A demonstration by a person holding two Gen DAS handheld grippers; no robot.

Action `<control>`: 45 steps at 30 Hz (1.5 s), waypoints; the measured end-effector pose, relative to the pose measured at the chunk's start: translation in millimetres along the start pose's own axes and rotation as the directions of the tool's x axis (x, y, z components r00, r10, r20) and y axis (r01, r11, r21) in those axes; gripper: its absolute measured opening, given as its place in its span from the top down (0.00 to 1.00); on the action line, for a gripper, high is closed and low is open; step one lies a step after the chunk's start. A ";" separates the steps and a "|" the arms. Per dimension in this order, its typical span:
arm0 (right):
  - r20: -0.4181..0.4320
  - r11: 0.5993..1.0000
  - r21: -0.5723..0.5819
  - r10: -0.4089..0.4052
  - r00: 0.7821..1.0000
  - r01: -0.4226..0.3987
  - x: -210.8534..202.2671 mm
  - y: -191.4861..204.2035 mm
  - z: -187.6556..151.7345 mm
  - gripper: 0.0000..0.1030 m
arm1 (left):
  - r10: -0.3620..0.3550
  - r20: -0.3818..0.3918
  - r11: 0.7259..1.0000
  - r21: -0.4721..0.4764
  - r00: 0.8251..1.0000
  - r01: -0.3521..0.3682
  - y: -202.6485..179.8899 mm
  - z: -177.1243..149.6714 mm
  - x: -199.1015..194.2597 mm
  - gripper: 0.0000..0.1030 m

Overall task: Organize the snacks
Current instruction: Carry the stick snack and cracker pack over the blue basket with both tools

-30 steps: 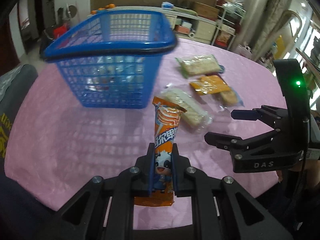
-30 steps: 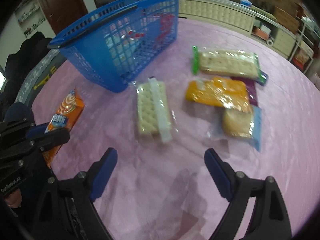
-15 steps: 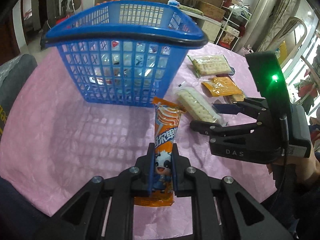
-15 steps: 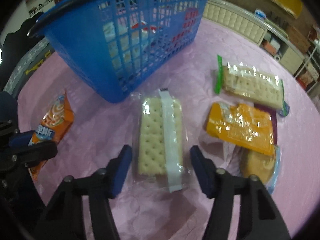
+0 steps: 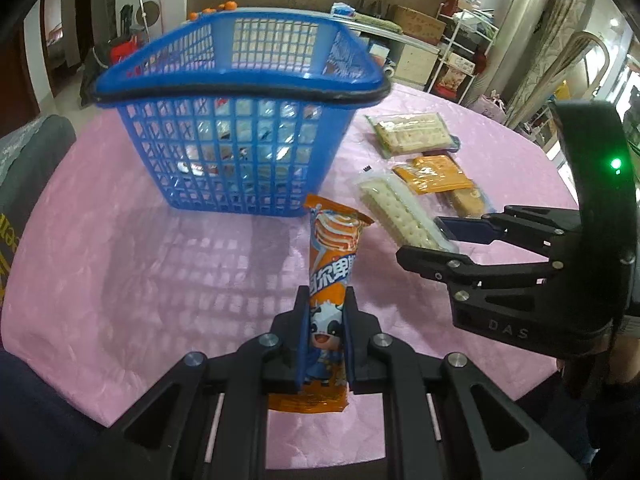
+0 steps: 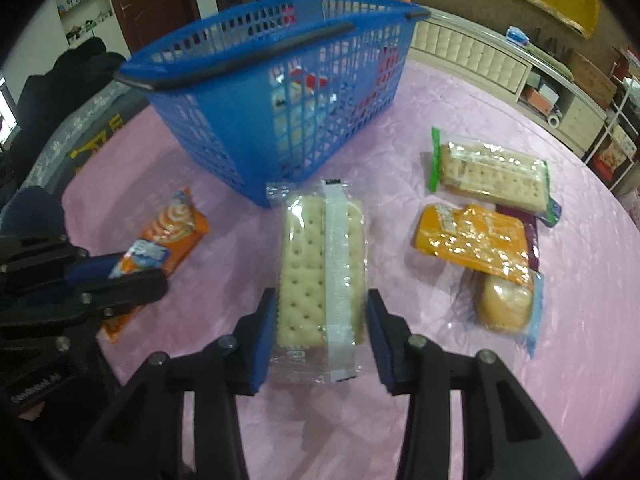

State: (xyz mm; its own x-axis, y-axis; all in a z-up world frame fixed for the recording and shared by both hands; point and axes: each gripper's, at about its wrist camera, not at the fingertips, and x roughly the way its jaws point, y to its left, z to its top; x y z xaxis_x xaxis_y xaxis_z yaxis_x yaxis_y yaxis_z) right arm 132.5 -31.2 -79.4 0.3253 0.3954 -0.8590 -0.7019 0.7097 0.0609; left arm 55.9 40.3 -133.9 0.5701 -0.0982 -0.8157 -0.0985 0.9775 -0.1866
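My left gripper [image 5: 326, 300] is shut on the lower part of an orange cow-print snack bar [image 5: 334, 240], which stands upright over the pink table. A clear pack of white crackers [image 6: 308, 256] lies lengthwise between the blue pads of my right gripper [image 6: 322, 312]. Its jaws are closing, and both pads touch the wrapper's sides. A blue mesh basket [image 6: 240, 120] with several snacks inside stands just beyond both grippers. In the right wrist view the left gripper [image 6: 120, 272] and its orange bar [image 6: 172, 224] sit at the left.
To the right lie a green-edged cracker pack [image 6: 492, 176], an orange pack [image 6: 472, 236] and a wrapped bun [image 6: 506, 300]. The round table's pink cloth [image 6: 460, 380] falls away near me. Cabinets and shelves stand beyond the table.
The right gripper came forward over the white cracker pack and narrowed its wide jaws onto its sides. The left gripper kept its grip on the orange bar and stayed about in place.
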 end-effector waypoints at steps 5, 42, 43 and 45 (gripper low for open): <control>0.034 1.000 0.003 -0.008 0.999 0.008 -24.4 10.4 -2.1 0.54 | -0.013 0.030 0.999 0.035 0.999 0.012 -12.0 2.5 -16.7 0.88; 0.036 0.967 -0.018 -0.254 0.967 0.254 -30.5 5.7 193.5 0.54 | 0.057 0.131 0.981 0.175 0.990 -0.079 46.3 205.7 -38.1 0.88; 0.017 0.962 -0.023 -0.272 0.962 0.273 -22.9 5.0 196.5 0.54 | 0.051 0.120 0.982 0.177 0.991 -0.072 48.7 208.9 -32.0 0.88; -0.025 0.949 -0.034 -0.315 0.949 0.314 -7.3 2.6 203.1 0.54 | 0.046 0.101 0.981 0.180 0.994 -0.064 52.0 214.5 -20.1 0.88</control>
State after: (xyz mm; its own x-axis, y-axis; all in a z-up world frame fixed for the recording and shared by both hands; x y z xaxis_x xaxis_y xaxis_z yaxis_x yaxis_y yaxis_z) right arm 256.9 86.2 30.3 0.5139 0.1372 -0.8468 -0.5853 0.7777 -0.2292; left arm 214.3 133.2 -9.8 0.6444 -0.0333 -0.7640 0.0139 0.9994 -0.0319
